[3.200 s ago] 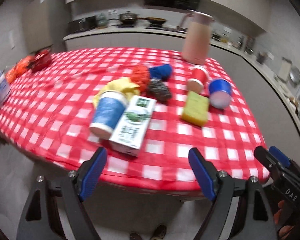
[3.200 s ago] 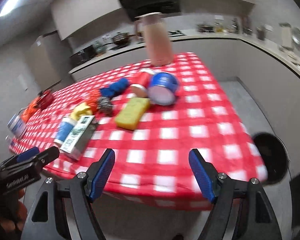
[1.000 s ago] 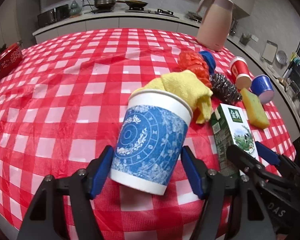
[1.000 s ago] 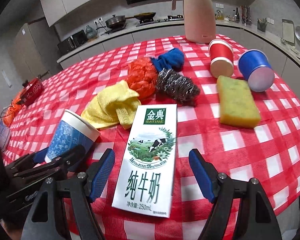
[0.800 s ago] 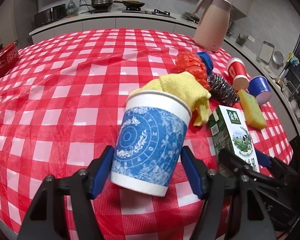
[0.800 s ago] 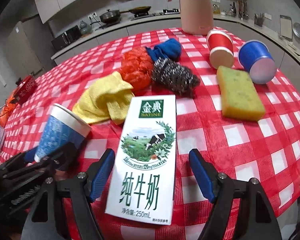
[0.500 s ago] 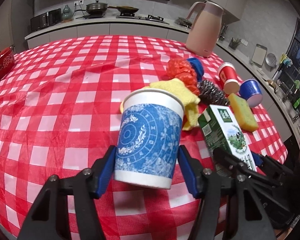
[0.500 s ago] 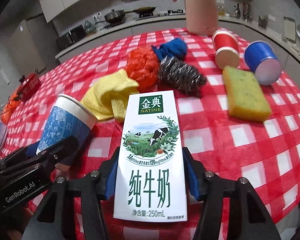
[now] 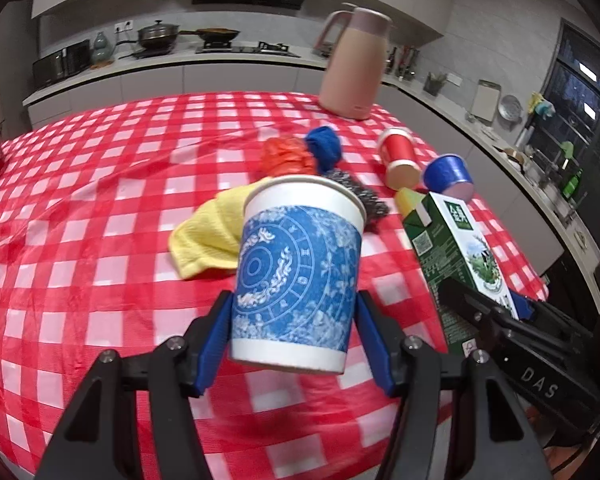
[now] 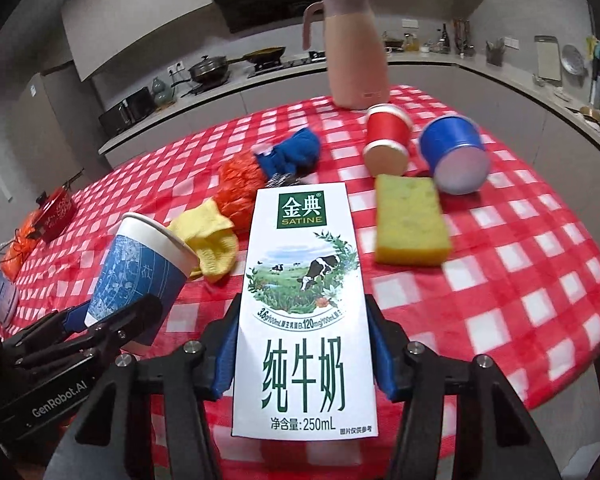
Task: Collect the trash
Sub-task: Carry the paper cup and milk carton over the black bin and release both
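Blue-patterned cup (image 9: 296,268), red-checked tablecloth (image 9: 100,208)

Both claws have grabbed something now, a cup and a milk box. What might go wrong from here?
The left gripper pinches the blue paper cup low on its thin wall, so it may crush or tip out. The right gripper holds the milk carton only near its bottom, so the tall box might pivot. The two tools sit close together and might bump.

The milk carton (image 10: 305,312) reads "金典 SATINE" on a green patch at its top, "纯牛奶" in large green characters lower down, and "净含量:250mL" near its base. The left tool (image 10: 112,322) bears "GenRobot.AI". The right tool (image 9: 516,320) bears "DAS".
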Demonstrator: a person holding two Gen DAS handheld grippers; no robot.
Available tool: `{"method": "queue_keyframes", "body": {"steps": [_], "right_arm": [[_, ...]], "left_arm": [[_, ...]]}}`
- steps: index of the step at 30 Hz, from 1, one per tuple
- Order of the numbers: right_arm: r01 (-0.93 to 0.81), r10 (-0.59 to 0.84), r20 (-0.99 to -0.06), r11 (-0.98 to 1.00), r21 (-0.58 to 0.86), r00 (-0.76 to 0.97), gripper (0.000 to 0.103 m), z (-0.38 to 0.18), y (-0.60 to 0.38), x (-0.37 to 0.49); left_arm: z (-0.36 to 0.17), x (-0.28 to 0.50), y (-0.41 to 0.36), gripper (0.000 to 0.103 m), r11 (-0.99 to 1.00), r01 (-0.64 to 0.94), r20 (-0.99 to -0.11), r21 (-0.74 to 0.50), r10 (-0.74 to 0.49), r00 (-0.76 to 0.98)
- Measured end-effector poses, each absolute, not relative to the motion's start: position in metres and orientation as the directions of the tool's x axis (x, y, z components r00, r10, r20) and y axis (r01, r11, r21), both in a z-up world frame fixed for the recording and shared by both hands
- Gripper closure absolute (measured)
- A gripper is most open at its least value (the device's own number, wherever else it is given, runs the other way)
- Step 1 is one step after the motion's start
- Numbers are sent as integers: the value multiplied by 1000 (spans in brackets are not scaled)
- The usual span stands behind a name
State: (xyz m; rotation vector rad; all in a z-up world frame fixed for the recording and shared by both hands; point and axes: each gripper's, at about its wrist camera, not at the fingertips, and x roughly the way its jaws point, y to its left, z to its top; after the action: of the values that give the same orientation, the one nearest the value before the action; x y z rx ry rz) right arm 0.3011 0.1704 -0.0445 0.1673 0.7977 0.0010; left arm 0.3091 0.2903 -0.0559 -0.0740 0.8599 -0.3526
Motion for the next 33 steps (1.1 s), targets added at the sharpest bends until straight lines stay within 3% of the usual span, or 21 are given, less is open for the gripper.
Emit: {"method": "queue_keyframes", "body": {"steps": [12, 25, 33], "right_arm": [[143, 13, -683, 975, 171, 730, 46, -26, 91, 272], [67, 84, -675, 979, 194, 733, 46, -19, -70, 282], [169, 28, -667, 959, 228, 744, 46, -15, -141, 266]], "left_arm": [[-45, 297, 217, 41, 926, 317, -703, -206, -366, 610], [-41, 294, 78, 41, 939, 243, -693, -244, -344, 633], [-38, 292, 16, 41, 903, 352, -675, -246, -420, 606]]}}
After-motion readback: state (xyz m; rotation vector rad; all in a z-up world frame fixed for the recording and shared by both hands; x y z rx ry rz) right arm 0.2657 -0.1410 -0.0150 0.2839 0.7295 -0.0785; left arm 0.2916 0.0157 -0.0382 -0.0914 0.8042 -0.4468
